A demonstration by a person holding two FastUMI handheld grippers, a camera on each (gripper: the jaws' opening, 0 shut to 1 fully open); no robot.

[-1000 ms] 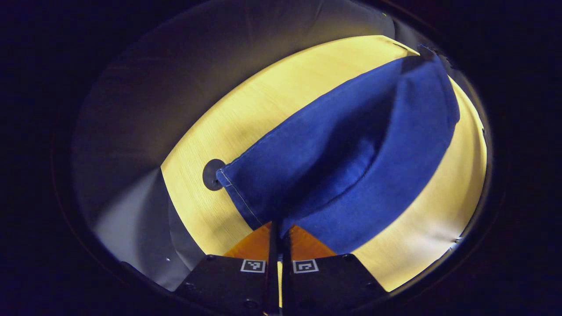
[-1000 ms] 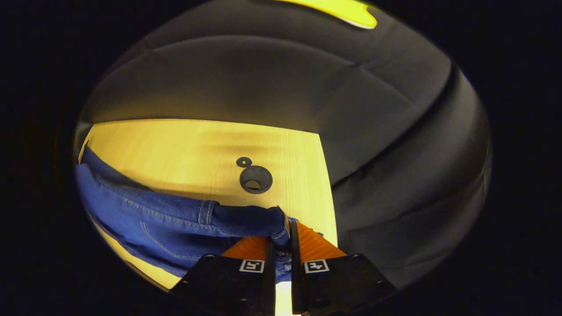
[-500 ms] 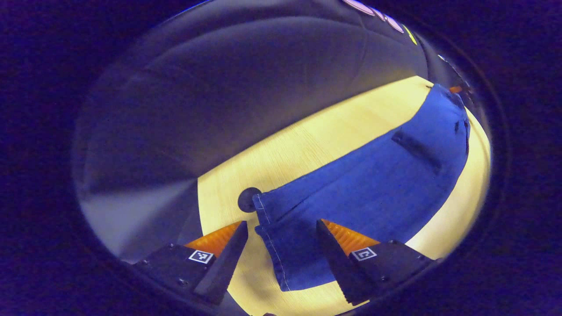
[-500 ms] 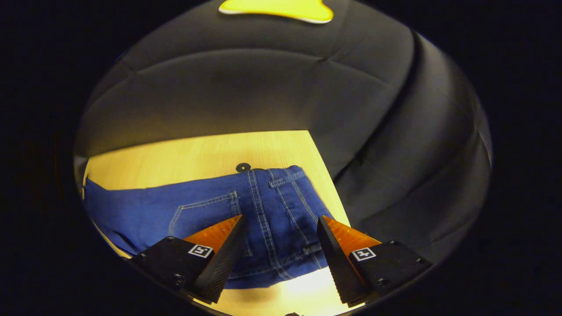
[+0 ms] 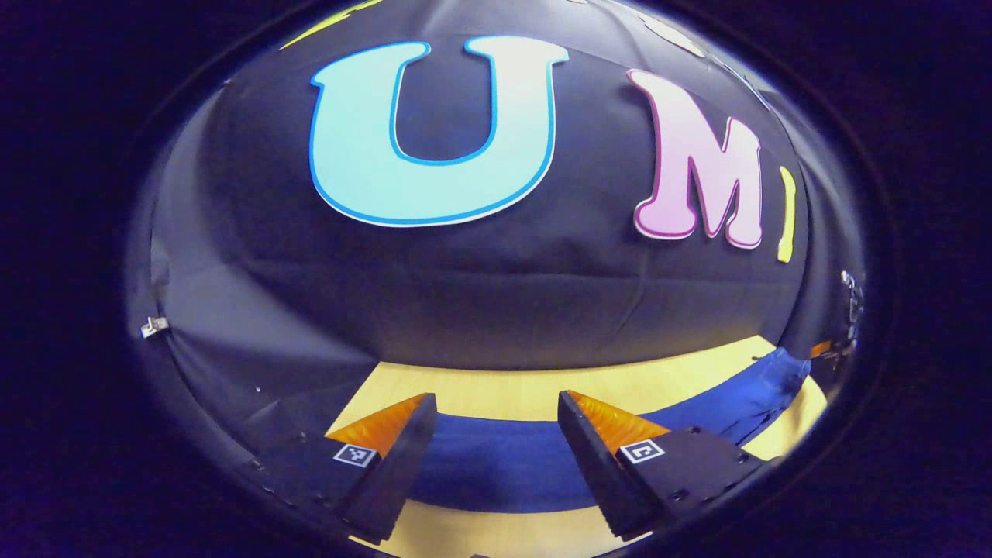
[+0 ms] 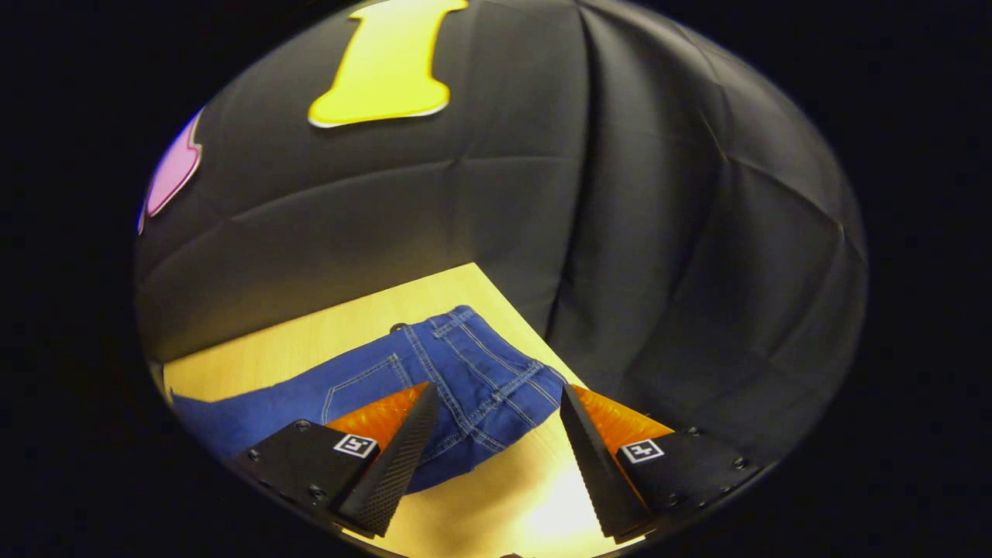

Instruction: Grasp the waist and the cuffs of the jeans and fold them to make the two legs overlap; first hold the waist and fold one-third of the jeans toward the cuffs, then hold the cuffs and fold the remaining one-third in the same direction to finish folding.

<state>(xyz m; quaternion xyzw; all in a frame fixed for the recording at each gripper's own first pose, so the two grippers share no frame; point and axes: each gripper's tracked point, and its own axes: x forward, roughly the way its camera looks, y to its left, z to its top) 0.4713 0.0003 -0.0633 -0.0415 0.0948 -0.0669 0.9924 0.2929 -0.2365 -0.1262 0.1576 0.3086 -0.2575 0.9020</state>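
Jeans [image 6: 457,380], one pair, flat under two open grippers.

Both fisheye views are dim, with straight lines bowed strongly toward the edges. The pale wooden worktop [image 6: 325,341] is the brightest area, with soft glare near the bottom of the right gripper view. The blue jeans [image 6: 465,387] look sharp there, and the wall cloth [image 5: 465,310] falls into deep shadow.

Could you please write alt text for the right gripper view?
Blue jeans lie flat on a wooden table, waist end nearest, with the open right gripper above them, holding nothing. Black cloth wall stands behind.
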